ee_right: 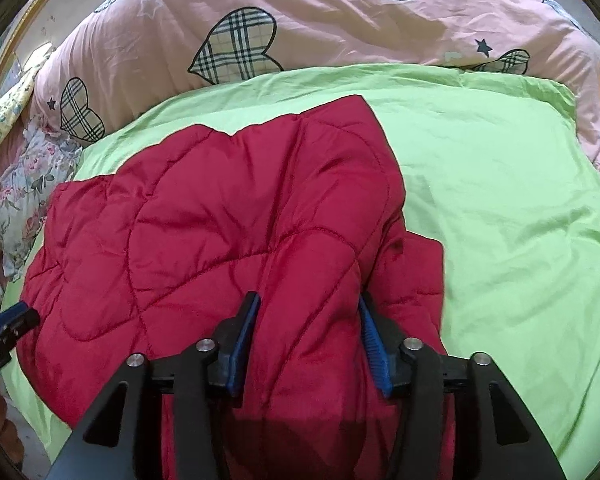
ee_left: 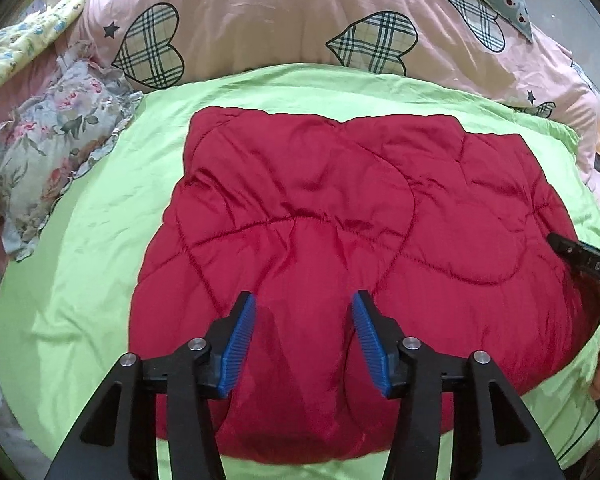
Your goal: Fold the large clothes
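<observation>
A red quilted jacket (ee_left: 320,216) lay folded into a rough block on a lime-green sheet (ee_left: 100,272) spread over the bed. In the left wrist view it filled the middle of the frame, with the green cloth showing around it from 7 o'clock round to 2 o'clock. The left gripper (ee_left: 303,340) hung over the garment's near part, its blue-padded fingers (ee_left: 240,344) spread apart with only red fabric seen between them. The right gripper (ee_right: 306,340) was likewise spread, fingers apart; a raised ridge of the jacket (ee_right: 204,220) ran between them, but whether the pads touched it could not be told. In the right wrist view the jacket sat toward 9 o'clock, bare sheet (ee_right: 500,200) toward 3 o'clock. A pink duvet with plaid hearts (ee_left: 260,12) lay at 12 o'clock, a floral pillow (ee_left: 48,148) at 9 o'clock.
</observation>
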The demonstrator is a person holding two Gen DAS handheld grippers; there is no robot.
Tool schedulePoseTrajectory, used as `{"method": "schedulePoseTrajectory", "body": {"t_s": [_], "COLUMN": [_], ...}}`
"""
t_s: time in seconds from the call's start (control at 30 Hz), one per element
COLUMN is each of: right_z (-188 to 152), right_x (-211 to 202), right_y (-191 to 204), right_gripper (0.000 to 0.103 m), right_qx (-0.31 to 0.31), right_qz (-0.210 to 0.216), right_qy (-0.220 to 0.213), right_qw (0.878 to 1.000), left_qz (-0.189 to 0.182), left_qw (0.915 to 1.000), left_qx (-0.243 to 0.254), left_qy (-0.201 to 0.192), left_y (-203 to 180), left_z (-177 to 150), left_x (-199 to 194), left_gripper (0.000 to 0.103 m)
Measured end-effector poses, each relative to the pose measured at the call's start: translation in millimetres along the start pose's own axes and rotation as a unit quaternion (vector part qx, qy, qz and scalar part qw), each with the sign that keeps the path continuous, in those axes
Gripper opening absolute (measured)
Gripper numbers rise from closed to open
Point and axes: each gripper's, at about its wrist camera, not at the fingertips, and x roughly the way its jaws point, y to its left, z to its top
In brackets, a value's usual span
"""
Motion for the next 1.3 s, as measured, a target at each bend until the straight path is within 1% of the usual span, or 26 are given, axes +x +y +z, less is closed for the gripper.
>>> {"method": "schedulePoseTrajectory", "body": {"t_s": [0.03,0.07,0.13,0.2,0.3,0.37,0.43,0.53,0.6,0.73,0.97,1.13,1.3], "right_z": [-1.4,-3.1,-7.0,-11.0,-15.7,-20.6,-25.5,-35.1,-42.0,-57.6,-81.9,-94.1,-105.0], "right_x": [-5.6,-11.7,-22.7,-36.3,-54.5,-66.8,-73.4,-78.5,-78.5,-75.0,-78.8,-87.6,-98.1], "right_y": [0.2,0.6,3.0,6.1,13.2,20.9,30.8,44.1,51.6,64.9,77.7,80.3,86.8], "right_gripper": [0.058,0.062,0.064,0.066,0.069,0.071,0.072,0.074,0.076,0.082,0.09,0.098,0.101], "right_qx": [-0.001,-0.003,-0.006,-0.011,-0.019,-0.03,-0.041,-0.058,-0.066,-0.088,-0.123,-0.131,-0.146], "right_qz": [0.0,0.0,-0.001,0.0,0.014,0.022,0.036,0.053,0.061,0.074,0.067,0.073,0.078], "right_qy": [-0.003,-0.008,-0.017,-0.029,-0.045,-0.055,-0.057,-0.049,-0.042,-0.016,0.01,0.023,0.027], "right_qw": [1.0,1.0,1.0,1.0,0.999,0.998,0.997,0.996,0.995,0.993,0.99,0.988,0.986], "left_qz": [-0.001,-0.001,0.003,0.004,0.005,0.009,0.012,0.011,0.012,0.016,0.023,0.031,0.039], "left_qw": [1.0,1.0,1.0,1.0,1.0,0.9999,0.9999,0.9998,0.9998,0.9998,0.9997,0.9994,0.9989], "left_qx": [0.001,0.002,0.003,0.003,0.003,0.006,0.009,0.009,0.008,0.007,0.008,0.014,0.026], "left_qy": [-0.001,-0.001,-0.002,-0.003,-0.005,-0.008,-0.009,-0.011,-0.011,-0.01,-0.001,0.004,0.002], "left_y": [1.4,3.6,3.3,3.7,3.3,3.6,4.5,6.4,7.9,14.5,25.1,27.1,22.2], "left_z": [-1.5,-2.9,-6.8,-10.6,-15.2,-18.4,-21.5,-27.7,-32.5,-38.6,-50.8,-59.3,-65.7], "left_x": [-2.0,-3.9,-8.6,-12.7,-19.3,-23.4,-26.3,-32.5,-37.0,-42.8,-54.5,-65.8,-79.6], "left_gripper": [0.053,0.053,0.054,0.057,0.062,0.064,0.066,0.072,0.078,0.083,0.097,0.098,0.099]}}
